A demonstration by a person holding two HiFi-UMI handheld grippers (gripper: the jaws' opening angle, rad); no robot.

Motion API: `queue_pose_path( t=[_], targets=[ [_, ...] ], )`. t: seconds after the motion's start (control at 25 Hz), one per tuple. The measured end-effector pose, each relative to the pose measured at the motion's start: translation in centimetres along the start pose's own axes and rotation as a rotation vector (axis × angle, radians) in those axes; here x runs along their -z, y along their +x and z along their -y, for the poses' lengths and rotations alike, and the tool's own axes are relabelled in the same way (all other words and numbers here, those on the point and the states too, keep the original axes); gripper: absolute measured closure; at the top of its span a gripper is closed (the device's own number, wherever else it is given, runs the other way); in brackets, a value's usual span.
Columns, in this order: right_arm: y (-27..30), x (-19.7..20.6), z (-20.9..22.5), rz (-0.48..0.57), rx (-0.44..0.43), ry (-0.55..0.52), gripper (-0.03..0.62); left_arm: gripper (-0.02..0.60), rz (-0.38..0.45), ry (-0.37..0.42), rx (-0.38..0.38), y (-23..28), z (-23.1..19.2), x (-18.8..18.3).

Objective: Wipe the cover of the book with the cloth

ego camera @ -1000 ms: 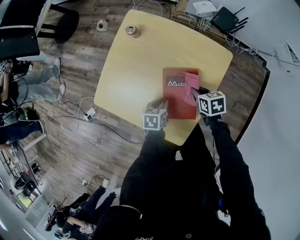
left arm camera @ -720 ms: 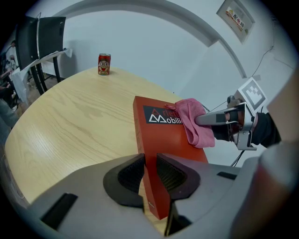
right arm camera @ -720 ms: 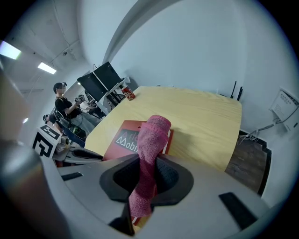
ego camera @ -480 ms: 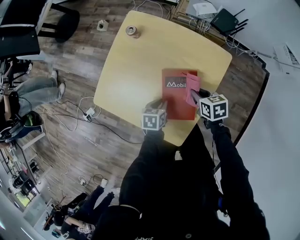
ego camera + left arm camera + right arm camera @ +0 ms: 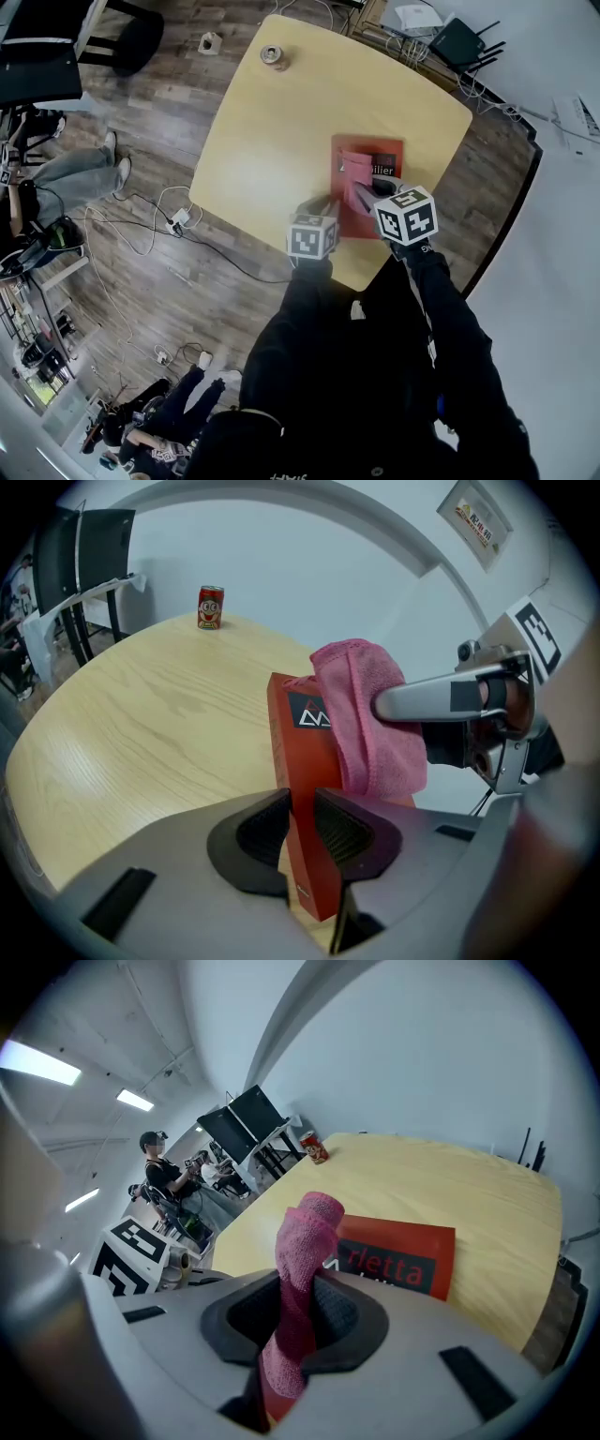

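A red book [image 5: 384, 157] with a dark title band lies on the yellow table [image 5: 281, 131], near its front right corner. My left gripper [image 5: 328, 210] is shut on the book's near left edge; in the left gripper view the red edge [image 5: 300, 761] sits clamped between the dark pads [image 5: 349, 834] of that gripper [image 5: 302, 829]. My right gripper [image 5: 375, 193] is shut on a pink cloth [image 5: 356, 190] that rests on the cover. In the right gripper view the gripper [image 5: 298, 1312] pinches the cloth [image 5: 302, 1269] upright, with the book [image 5: 412, 1258] just beyond it.
A red drink can [image 5: 274, 56] stands at the table's far corner, also in the left gripper view as the can [image 5: 210, 607]. Cables and network boxes [image 5: 450, 37] lie on the floor behind. People [image 5: 56, 169] and a black chair [image 5: 131, 37] are at the left.
My right gripper has slid the pink cloth leftward over the cover, from the book's right side to its left half, uncovering the title's right end. The left gripper has kept still.
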State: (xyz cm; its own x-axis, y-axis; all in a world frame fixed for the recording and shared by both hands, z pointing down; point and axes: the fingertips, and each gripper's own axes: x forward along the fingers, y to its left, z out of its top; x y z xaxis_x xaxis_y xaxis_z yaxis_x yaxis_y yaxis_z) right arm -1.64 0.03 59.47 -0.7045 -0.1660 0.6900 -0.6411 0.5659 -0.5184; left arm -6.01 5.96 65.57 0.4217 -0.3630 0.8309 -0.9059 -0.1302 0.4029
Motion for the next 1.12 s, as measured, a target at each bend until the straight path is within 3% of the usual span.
queue_pose_path(
  t=[0.64,1.12],
  targets=[
    [4.2,1.9,-1.8,-0.141,-0.042,-0.082,0.517,0.476,-0.004,-0.007,0.023,-0.1,-0.2,-0.3],
    [3.4,3.2,0.3,-0.157,0.008,-0.039,0.517,0.476,-0.009,0.006,0.029,0.0,-0.3,-0.2]
  ],
)
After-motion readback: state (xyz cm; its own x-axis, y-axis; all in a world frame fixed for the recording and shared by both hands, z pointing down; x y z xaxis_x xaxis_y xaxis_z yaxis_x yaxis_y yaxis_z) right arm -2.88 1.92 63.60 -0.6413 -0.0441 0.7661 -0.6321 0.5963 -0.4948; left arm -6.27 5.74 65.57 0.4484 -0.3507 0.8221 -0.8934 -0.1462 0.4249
